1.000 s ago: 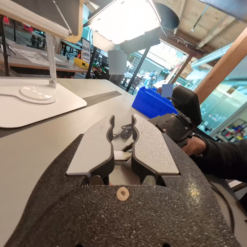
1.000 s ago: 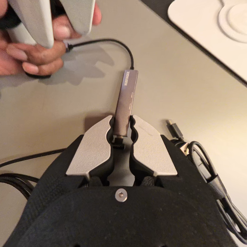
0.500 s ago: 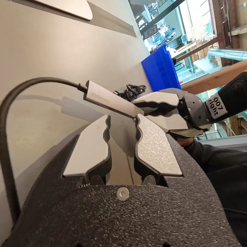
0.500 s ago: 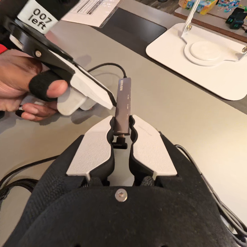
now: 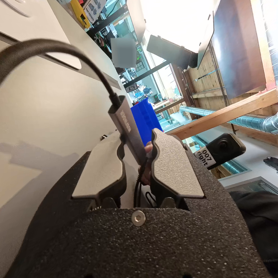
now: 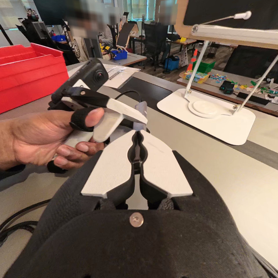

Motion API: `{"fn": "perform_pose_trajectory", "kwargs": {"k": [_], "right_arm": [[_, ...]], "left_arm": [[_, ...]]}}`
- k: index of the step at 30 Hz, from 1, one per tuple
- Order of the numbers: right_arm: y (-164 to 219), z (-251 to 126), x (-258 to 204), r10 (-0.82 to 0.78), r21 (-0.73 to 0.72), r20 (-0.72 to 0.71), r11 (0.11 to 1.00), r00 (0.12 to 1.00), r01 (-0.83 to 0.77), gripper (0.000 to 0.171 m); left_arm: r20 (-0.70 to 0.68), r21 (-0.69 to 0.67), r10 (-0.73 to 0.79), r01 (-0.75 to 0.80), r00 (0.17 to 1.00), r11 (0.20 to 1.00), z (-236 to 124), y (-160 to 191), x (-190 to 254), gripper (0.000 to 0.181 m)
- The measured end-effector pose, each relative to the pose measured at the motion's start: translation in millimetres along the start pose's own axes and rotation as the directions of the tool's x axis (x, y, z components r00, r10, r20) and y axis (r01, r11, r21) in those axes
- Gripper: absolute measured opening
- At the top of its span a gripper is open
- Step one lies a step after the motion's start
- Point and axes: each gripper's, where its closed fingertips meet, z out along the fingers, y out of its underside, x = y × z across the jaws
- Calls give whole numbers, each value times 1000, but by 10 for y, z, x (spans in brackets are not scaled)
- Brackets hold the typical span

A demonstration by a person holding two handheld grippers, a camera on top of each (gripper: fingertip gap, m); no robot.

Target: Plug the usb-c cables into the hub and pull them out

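**Right gripper** (image 6: 138,133): foreground of its own view, lower centre. Fingers pressed almost together, pinching the plug end of the usb-c cable (image 6: 136,152), which runs back between them toward the camera.

**usb-c cable**: in the left wrist view it is a thin dark line (image 5: 137,185) dropping from the hub's near end. It looks seated in the port, though the joint itself is half hidden.

**Hub** (image 5: 127,127): slim grey bar held clear of the table (image 6: 195,173). Long axis in line with the right fingers and straight ahead of them, so a pull-out would run back along that axis. In the left wrist view it crosses diagonally from upper left to lower right.

**Left gripper** (image 5: 136,133): enters the right wrist view from the left, in a person's hand (image 6: 37,135). Fingers partly closed across the hub's width; they seem to clamp it, touching both flanks.

**Hub lead** (image 5: 60,46): thick black arc off the hub's far end, upper left.

**Beyond**: white stand base (image 6: 210,120), red bin (image 6: 30,72), blue bin (image 5: 144,117).
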Motion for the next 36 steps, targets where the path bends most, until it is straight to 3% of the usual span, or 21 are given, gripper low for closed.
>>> {"fn": "perform_pose_trajectory", "kwargs": {"k": [7, 10, 13, 16, 20, 26, 36], "right_arm": [[2, 0, -43, -81, 0, -27, 997, 996, 81, 2], [-22, -16, 9, -79, -9, -24, 997, 997, 79, 20], [34, -9, -3, -11, -68, 72, 998, 997, 16, 29], [99, -38, -119, 117, -148, 236, 986, 965, -83, 18], [135, -79, -164, 298, -210, 332, 948, 895, -238, 14], [-57, -135, -168, 404, -104, 411, 911, 817, -398, 9], [-188, -193, -154, 497, -47, 516, 830, 698, -556, 9]], "left_arm": [[-55, 31, 65, -63, 996, 998, -13, -31, 115, 13], [-98, -6, 117, -118, 988, 993, -11, 22, 199, 12], [-120, -61, 174, -182, 977, 981, -5, 108, 251, 11], [-132, -101, 227, -241, 965, 965, -13, 172, 277, 11], [-133, -134, 311, -328, 941, 935, -16, 241, 296, 11], [-203, -108, 383, -409, 901, 906, -68, 262, 424, 30], [-230, -5, 402, -414, 886, 910, -65, 188, 526, 18]]}}
